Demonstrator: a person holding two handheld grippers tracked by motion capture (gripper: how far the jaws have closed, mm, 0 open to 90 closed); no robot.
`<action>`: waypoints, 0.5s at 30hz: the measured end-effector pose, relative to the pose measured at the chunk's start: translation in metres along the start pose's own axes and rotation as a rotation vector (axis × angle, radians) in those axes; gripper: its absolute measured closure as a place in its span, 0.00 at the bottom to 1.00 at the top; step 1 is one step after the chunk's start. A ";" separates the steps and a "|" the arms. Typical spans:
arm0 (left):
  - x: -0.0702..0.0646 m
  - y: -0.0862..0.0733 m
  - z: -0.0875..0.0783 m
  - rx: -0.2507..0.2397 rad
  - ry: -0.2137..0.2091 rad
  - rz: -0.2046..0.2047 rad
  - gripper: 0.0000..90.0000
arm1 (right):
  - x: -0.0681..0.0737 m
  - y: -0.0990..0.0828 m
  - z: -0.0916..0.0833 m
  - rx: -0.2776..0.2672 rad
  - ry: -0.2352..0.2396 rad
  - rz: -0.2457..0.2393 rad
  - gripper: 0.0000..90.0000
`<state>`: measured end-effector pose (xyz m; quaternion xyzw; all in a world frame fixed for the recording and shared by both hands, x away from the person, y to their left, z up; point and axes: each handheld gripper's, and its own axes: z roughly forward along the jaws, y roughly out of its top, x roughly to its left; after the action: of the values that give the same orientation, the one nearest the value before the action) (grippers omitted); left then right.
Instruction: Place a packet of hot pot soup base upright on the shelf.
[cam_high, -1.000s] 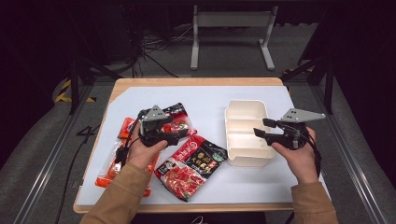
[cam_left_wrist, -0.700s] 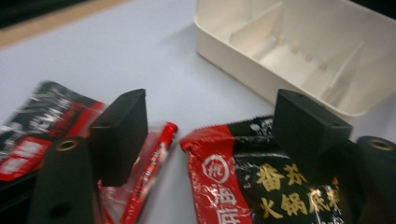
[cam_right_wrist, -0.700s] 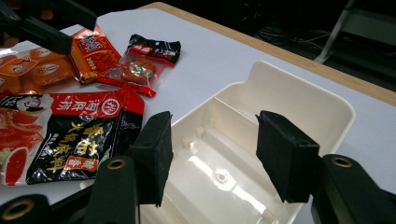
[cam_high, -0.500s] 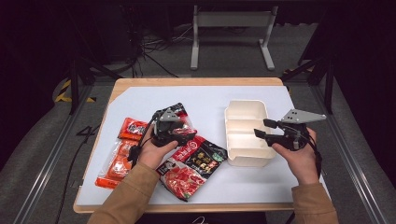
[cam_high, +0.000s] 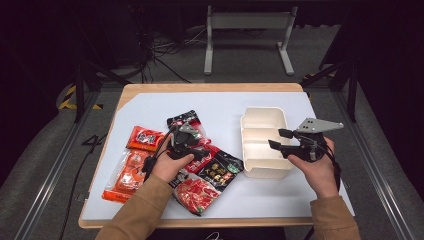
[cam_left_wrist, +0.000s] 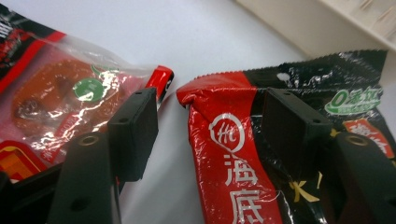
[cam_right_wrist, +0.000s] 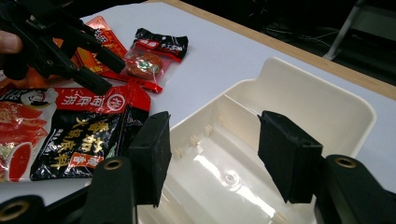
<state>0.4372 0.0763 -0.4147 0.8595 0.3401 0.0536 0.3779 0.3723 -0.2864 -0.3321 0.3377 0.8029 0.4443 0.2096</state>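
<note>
Left tool (cam_left_wrist: 205, 135), jaws just closing but not yet pinching, straddles the crinkly, slippery, light red-and-black sauce packet (cam_left_wrist: 233, 158) at its sealed top edge.

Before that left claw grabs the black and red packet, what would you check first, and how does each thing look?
1. Left gripper jaws astride the packet's top edge: ok; they have just been closing.
2. Pads pressing on the packet: not ok, gaps on both sides.
3. Neighbouring clear pouch outside the jaws: cannot tell, it lies close by the left jaw.
4. Box compartments empty: ok.
5. Right gripper open over the box: ok.
</note>
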 end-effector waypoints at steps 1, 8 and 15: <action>0.001 -0.001 0.002 0.007 -0.004 0.002 0.43 | 0.000 0.000 0.001 0.002 0.000 0.003 0.48; 0.004 -0.004 0.011 0.061 -0.022 0.007 0.46 | 0.002 0.000 0.003 0.011 -0.001 -0.004 0.48; 0.006 -0.005 0.016 0.097 -0.053 -0.013 0.52 | 0.002 -0.001 0.005 0.019 0.001 -0.003 0.48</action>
<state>0.4445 0.0733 -0.4304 0.8757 0.3378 0.0117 0.3449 0.3739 -0.2823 -0.3359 0.3383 0.8077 0.4363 0.2066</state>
